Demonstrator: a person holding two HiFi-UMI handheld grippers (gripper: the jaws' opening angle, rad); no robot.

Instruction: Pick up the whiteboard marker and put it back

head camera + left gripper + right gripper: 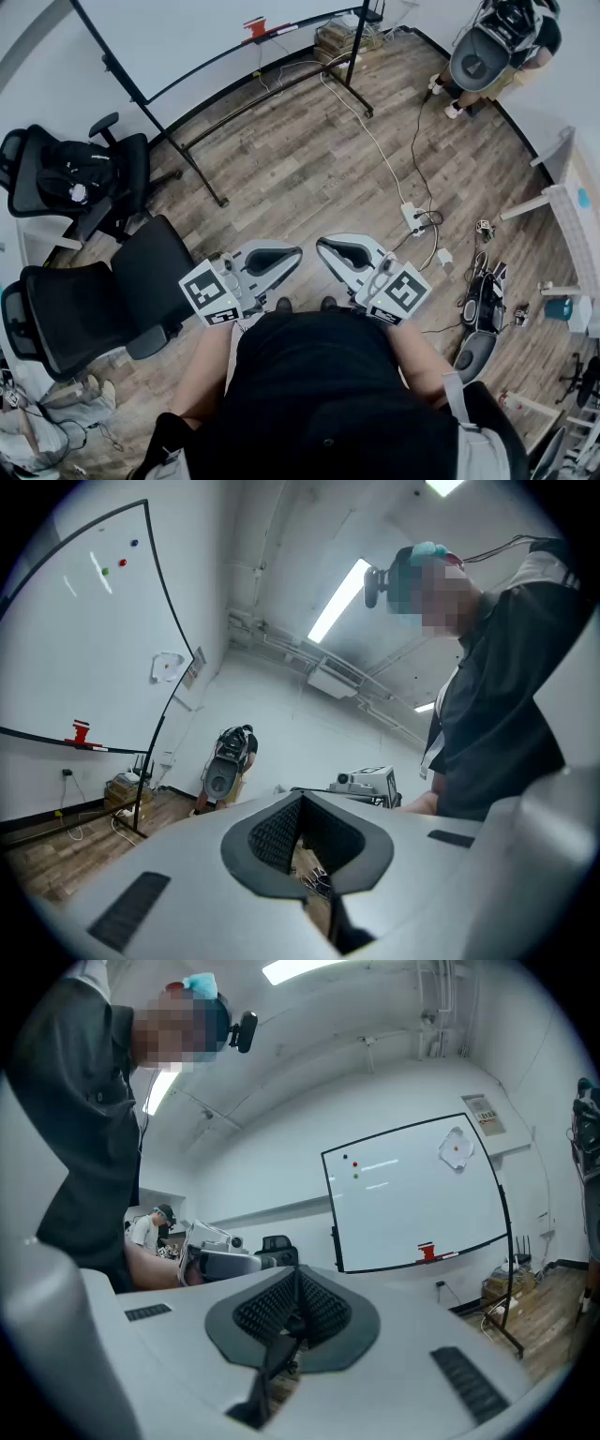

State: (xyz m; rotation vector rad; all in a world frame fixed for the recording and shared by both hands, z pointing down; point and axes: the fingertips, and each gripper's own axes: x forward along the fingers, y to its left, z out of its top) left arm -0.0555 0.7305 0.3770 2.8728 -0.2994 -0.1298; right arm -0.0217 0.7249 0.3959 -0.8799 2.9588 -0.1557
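- Close against our chest, we are holding two grippers, the left gripper [286, 254] and the right gripper [326, 247], both level, jaws pressed together on nothing.
- One whiteboard marker [284, 30] is lying far ahead on the whiteboard [187, 37] tray, beside a red object [255, 25].
- Two black office chairs [84, 309] are standing at our left.
- One power strip [413, 218] and its cables are crossing the wooden floor [300, 159] ahead.
- One person [487, 52] is bending at the far right wall.

Office-like workroom, rolling whiteboard [187, 37], black office chairs [80, 314], wood-look floor [300, 159], trailing cables [373, 136]
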